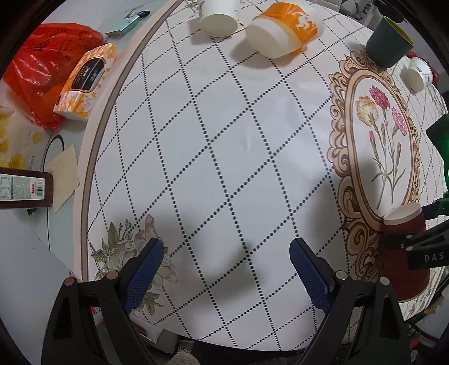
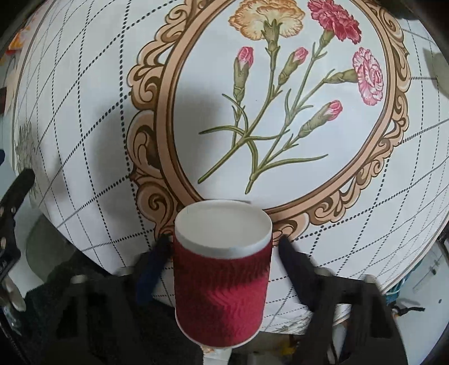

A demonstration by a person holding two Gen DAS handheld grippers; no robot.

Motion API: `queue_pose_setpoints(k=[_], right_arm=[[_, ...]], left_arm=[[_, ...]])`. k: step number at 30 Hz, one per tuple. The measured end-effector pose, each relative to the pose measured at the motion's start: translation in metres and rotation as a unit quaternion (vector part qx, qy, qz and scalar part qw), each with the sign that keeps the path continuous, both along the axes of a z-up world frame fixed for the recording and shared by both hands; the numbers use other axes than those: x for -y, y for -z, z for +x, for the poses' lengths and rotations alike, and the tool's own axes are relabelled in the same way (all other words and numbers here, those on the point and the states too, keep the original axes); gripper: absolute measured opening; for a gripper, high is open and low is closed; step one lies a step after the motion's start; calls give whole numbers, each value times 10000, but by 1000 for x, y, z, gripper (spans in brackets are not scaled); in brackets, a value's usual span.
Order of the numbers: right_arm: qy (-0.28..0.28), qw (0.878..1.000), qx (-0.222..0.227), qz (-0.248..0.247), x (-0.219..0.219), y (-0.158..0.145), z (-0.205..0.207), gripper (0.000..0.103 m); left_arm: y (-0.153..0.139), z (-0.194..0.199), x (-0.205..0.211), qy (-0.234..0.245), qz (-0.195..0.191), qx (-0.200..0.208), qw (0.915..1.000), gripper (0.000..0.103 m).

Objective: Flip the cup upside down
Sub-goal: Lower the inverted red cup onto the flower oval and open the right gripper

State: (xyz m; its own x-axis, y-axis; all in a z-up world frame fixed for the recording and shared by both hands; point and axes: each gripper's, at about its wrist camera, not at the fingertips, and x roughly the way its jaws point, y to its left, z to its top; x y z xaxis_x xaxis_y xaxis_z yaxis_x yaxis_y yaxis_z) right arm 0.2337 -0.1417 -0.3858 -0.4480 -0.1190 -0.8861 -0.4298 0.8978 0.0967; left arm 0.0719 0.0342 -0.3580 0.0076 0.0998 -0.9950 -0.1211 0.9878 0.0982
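Observation:
A red ribbed paper cup [image 2: 221, 292] with a white base stands bottom-up on the tablecloth near the table's front edge, between the fingers of my right gripper [image 2: 224, 250]. The fingers sit beside the cup with small gaps, so the gripper is open. The same cup [image 1: 404, 252] shows at the right of the left wrist view, with the right gripper around it. My left gripper [image 1: 226, 252] is open and empty above the dotted-diamond tablecloth [image 1: 224, 140].
An orange cup [image 1: 283, 29] and a white cup [image 1: 219, 16] stand bottom-up at the far side. A dark green cup [image 1: 388, 45] and a small white cup [image 1: 418, 74] are far right. A tissue pack [image 1: 84, 81] and red bag [image 1: 42, 70] lie left.

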Motion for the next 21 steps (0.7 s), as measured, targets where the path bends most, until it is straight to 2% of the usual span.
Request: queue_pose_setpoints(k=[5, 8, 10, 12, 15, 17, 19, 21], right_arm=[[81, 9988, 452, 144, 9, -15, 3, 70], [262, 9942, 979, 358, 21, -39, 9, 70], [499, 9870, 1427, 545, 31, -58, 15, 70], [846, 9730, 2021, 733, 44, -77, 21, 70], [1292, 9445, 2859, 975, 60, -100, 23, 70], [1446, 9172, 3535, 1132, 62, -110, 16, 70], [1551, 8848, 4173, 1378, 60, -114, 4, 70], [1562, 8623, 4587, 1473, 54, -120, -9, 70]], left_arm=[[0, 4, 2, -41, -173, -53, 9998, 92], [0, 9, 1, -101, -264, -72, 9996, 92], [-1, 13, -3, -133, -313, -72, 9994, 92], [-2, 20, -7, -149, -331, -77, 9993, 92], [-5, 29, -9, -132, -321, -58, 9994, 92], [-7, 33, -8, -89, -313, -42, 9995, 92], [-7, 36, -6, -33, -294, -35, 9996, 92], [-7, 39, -3, 32, -285, -42, 9996, 92]])
